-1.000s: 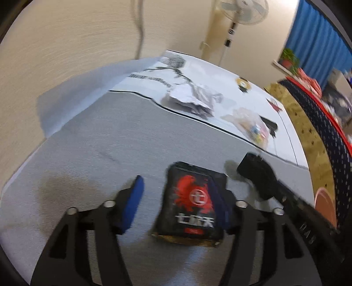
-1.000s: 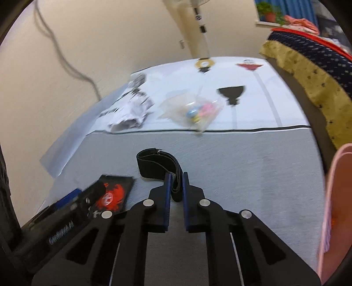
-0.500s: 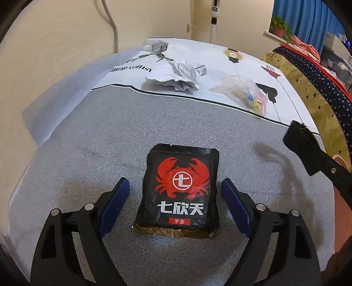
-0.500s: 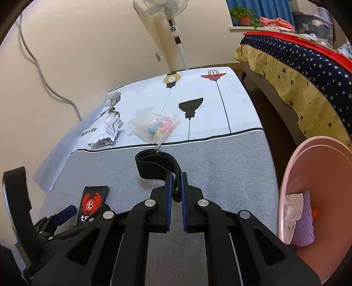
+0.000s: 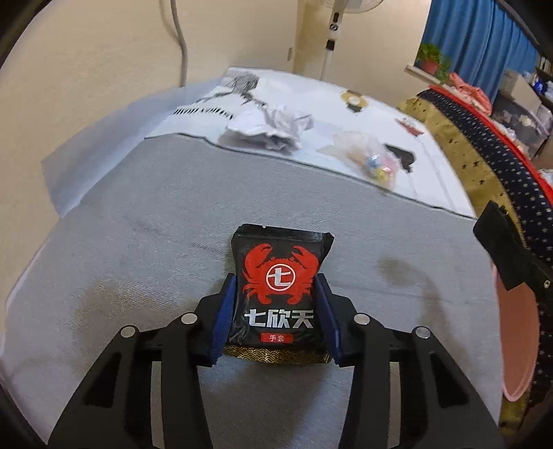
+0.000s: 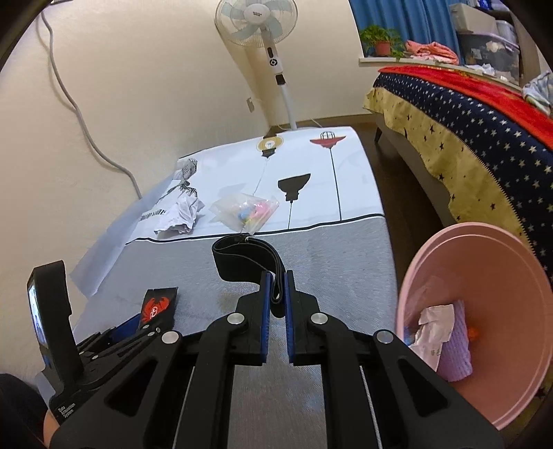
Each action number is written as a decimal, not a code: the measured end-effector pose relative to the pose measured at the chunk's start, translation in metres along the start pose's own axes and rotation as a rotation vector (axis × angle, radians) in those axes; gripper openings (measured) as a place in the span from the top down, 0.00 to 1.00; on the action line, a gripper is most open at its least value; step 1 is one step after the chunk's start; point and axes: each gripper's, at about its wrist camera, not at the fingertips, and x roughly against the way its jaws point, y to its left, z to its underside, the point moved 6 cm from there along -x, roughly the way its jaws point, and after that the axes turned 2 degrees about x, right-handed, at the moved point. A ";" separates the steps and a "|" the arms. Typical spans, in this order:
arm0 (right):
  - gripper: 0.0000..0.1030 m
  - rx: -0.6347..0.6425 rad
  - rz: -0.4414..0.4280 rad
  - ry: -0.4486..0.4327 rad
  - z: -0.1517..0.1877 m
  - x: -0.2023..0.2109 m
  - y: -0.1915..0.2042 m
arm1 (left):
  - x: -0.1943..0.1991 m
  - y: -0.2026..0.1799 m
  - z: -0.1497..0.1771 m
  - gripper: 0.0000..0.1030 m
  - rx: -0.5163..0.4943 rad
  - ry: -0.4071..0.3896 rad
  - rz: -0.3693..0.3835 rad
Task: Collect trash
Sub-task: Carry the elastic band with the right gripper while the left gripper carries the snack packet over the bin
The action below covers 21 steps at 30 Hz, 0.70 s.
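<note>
A standing fan point(image 6: 257, 20) by the wall, a star-patterned bedspread point(image 6: 466, 114) at right

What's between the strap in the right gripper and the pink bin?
Nothing visible. The right gripper holds the black strap over the grey mat, and the pink bin sits open just to its right, with only bare mat in between.

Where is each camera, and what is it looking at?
Left wrist: on the left gripper, looking down at the black packet its closing jaws are squeezing.
Right wrist: on the right gripper, shut on a black strap, facing the pink bin; the left gripper shows too.
Both show crumpled paper and a clear bag.
</note>
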 end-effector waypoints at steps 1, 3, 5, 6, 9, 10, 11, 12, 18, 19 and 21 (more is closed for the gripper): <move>0.92 0.003 0.003 -0.005 0.000 0.004 0.000 | 0.004 -0.003 -0.001 0.58 -0.003 -0.009 0.010; 0.92 0.006 0.011 -0.017 0.000 0.014 -0.002 | 0.013 -0.009 -0.002 0.58 -0.011 -0.027 0.035; 0.92 0.005 0.020 -0.028 -0.001 0.022 -0.005 | 0.023 -0.015 -0.003 0.58 -0.018 -0.048 0.055; 0.92 0.005 0.025 -0.034 -0.002 0.028 -0.008 | 0.026 -0.016 -0.004 0.58 -0.021 -0.056 0.062; 0.92 0.002 0.039 -0.050 -0.003 0.040 -0.012 | 0.037 -0.023 -0.005 0.58 -0.027 -0.071 0.084; 0.92 0.001 0.044 -0.056 -0.003 0.045 -0.014 | 0.040 -0.026 -0.005 0.58 -0.030 -0.076 0.091; 0.92 0.000 0.050 -0.062 -0.004 0.051 -0.015 | 0.044 -0.028 -0.005 0.58 -0.035 -0.083 0.095; 0.92 -0.002 0.056 -0.069 -0.004 0.056 -0.017 | 0.047 -0.030 -0.005 0.58 -0.040 -0.088 0.101; 0.92 -0.009 0.075 -0.104 -0.006 0.083 -0.023 | 0.066 -0.042 -0.004 0.58 -0.073 -0.119 0.126; 0.92 -0.008 0.079 -0.108 -0.006 0.087 -0.025 | 0.069 -0.044 -0.004 0.58 -0.078 -0.123 0.129; 0.92 -0.011 0.088 -0.117 -0.007 0.094 -0.028 | 0.075 -0.048 -0.003 0.58 -0.087 -0.131 0.137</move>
